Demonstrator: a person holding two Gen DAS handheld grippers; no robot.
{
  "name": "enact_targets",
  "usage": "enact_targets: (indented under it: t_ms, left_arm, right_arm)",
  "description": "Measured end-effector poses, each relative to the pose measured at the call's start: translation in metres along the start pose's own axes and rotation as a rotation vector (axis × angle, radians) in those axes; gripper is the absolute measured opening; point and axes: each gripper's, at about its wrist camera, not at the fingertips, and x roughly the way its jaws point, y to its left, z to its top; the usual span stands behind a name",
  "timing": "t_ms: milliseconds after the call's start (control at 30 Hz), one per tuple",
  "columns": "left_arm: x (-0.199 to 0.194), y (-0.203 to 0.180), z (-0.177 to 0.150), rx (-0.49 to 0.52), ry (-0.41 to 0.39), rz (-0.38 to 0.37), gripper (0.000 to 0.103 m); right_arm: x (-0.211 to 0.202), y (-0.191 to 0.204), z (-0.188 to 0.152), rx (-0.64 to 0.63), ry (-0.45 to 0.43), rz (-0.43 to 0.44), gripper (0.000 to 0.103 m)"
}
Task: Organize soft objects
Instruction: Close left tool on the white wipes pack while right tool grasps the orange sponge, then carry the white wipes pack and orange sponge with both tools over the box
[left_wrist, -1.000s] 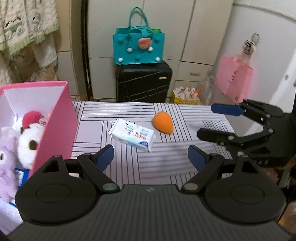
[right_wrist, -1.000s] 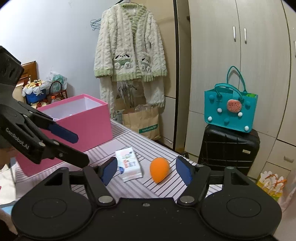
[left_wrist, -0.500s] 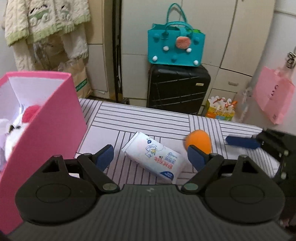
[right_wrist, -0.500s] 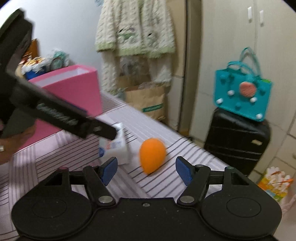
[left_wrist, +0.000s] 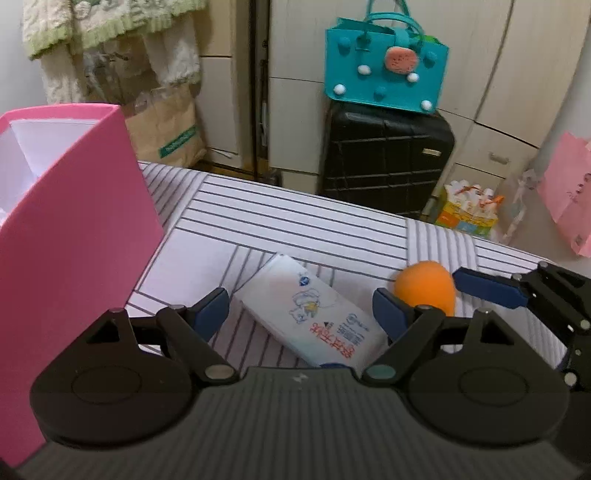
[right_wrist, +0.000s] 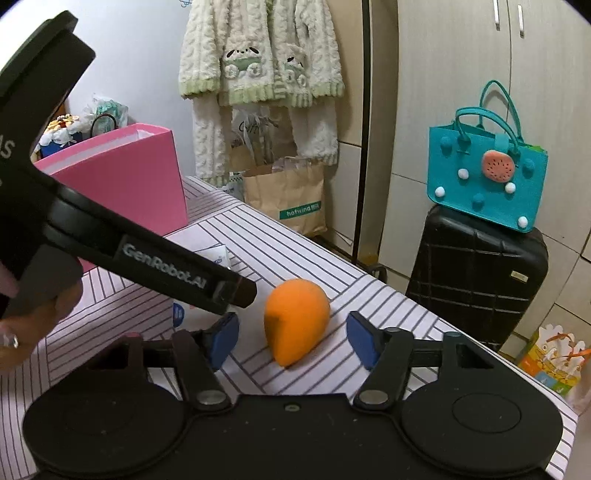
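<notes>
The tissue pack (left_wrist: 314, 317) lies flat on the striped table (left_wrist: 295, 221), slanted, with its printed face up. The left gripper (left_wrist: 301, 314) sits low over it with its jaws apart, one blue pad on each side of the pack; neither pad clearly touches it. Just right of the pack lies the orange sponge (right_wrist: 297, 319), an egg shape with its narrow end toward the right wrist camera. The right gripper (right_wrist: 291, 338) has its jaws apart too, the sponge between the pads (right_wrist: 360, 338) with a gap on both sides. In the left wrist view one blue finger of the right gripper reaches in beside the sponge (left_wrist: 424, 286). In the right wrist view the left gripper's black body crosses the left side, hiding most of the pack.

The pink box (left_wrist: 74, 229) stands on the table's left end, open at the top, near the pack. Beyond the table a teal bag (right_wrist: 487, 177) sits on a black suitcase (right_wrist: 476, 277), a paper bag (right_wrist: 286, 195) stands on the floor, and a fluffy cardigan (right_wrist: 258, 55) hangs above it.
</notes>
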Motion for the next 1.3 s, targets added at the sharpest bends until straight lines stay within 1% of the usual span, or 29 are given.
enact_targets:
  t_ms: [33, 67, 100, 167, 233, 333, 400, 500, 567, 633, 733, 767, 800, 833, 867, 900, 933, 1000, 1067, 1200, 1300]
  left_arm:
    - [0.002, -0.001, 0.000, -0.002, 0.001, 0.010, 0.084]
    - [0.002, -0.002, -0.001, -0.009, -0.010, 0.033, 0.084]
    - [0.001, -0.001, -0.002, -0.015, -0.024, 0.055, 0.084]
    - [0.000, 0.003, -0.003, -0.019, -0.041, 0.089, 0.084]
    - [0.000, 0.005, -0.005, -0.017, -0.033, 0.089, 0.081]
    - [-0.003, 0.006, -0.008, -0.006, -0.032, 0.074, 0.081]
    - [-0.005, 0.007, -0.010, 0.010, -0.024, 0.073, 0.081]
    - [-0.008, 0.010, -0.012, 0.006, 0.012, 0.059, 0.081]
    - [-0.010, 0.010, -0.015, 0.006, 0.021, 0.043, 0.082]
    - [-0.009, 0.010, -0.019, 0.015, 0.022, 0.052, 0.081]
    - [-0.006, 0.010, -0.021, 0.023, 0.021, 0.063, 0.079]
    - [-0.005, 0.008, -0.022, 0.035, 0.020, 0.060, 0.074]
    - [-0.005, 0.007, -0.022, 0.050, 0.020, 0.041, 0.064]
    - [-0.006, 0.006, -0.022, 0.054, 0.017, 0.024, 0.059]
    - [-0.007, 0.006, -0.022, 0.061, 0.010, 0.023, 0.057]
    - [-0.007, 0.005, -0.022, 0.076, 0.004, 0.025, 0.053]
    - [-0.007, 0.005, -0.022, 0.088, -0.001, 0.026, 0.046]
    - [-0.007, 0.005, -0.022, 0.096, -0.011, 0.029, 0.041]
    - [-0.009, 0.008, -0.021, 0.090, -0.008, 0.018, 0.040]
    - [-0.015, 0.014, -0.023, 0.084, 0.010, -0.025, 0.040]
    - [-0.022, 0.017, -0.028, 0.076, 0.017, -0.054, 0.040]
  right_arm:
    - [0.001, -0.001, 0.000, 0.012, 0.000, 0.003, 0.062]
    - [0.003, -0.002, 0.001, 0.031, -0.003, 0.008, 0.058]
    - [0.003, -0.003, 0.001, 0.043, -0.004, 0.013, 0.051]
    - [0.002, -0.004, 0.001, 0.047, -0.012, 0.004, 0.042]
    - [-0.003, -0.004, 0.000, 0.051, -0.020, -0.001, 0.042]
    - [-0.009, -0.004, -0.001, 0.057, -0.023, 0.007, 0.042]
    - [-0.010, -0.003, -0.003, 0.068, -0.014, -0.006, 0.042]
    - [-0.010, -0.004, -0.004, 0.124, 0.023, -0.028, 0.042]
    - [-0.015, -0.005, -0.003, 0.166, 0.025, -0.020, 0.042]
    - [-0.019, -0.004, -0.003, 0.177, 0.018, -0.007, 0.042]
    - [-0.016, 0.000, -0.004, 0.167, 0.036, -0.011, 0.042]
    - [-0.014, 0.000, -0.005, 0.171, 0.041, -0.009, 0.042]
    - [-0.012, -0.001, -0.005, 0.176, 0.045, -0.007, 0.042]
    - [-0.010, -0.002, -0.005, 0.181, 0.041, -0.006, 0.042]
    - [-0.010, -0.002, -0.005, 0.186, 0.038, -0.005, 0.042]
    - [-0.010, -0.002, -0.005, 0.190, 0.037, -0.005, 0.042]
    - [-0.010, -0.002, -0.005, 0.191, 0.037, -0.006, 0.042]
    - [-0.012, -0.002, -0.006, 0.200, 0.039, -0.009, 0.042]
    - [-0.014, -0.001, -0.006, 0.203, 0.045, -0.018, 0.042]
    - [-0.029, -0.005, -0.003, 0.227, 0.034, -0.052, 0.042]
    - [-0.041, -0.002, -0.003, 0.247, 0.035, -0.046, 0.042]
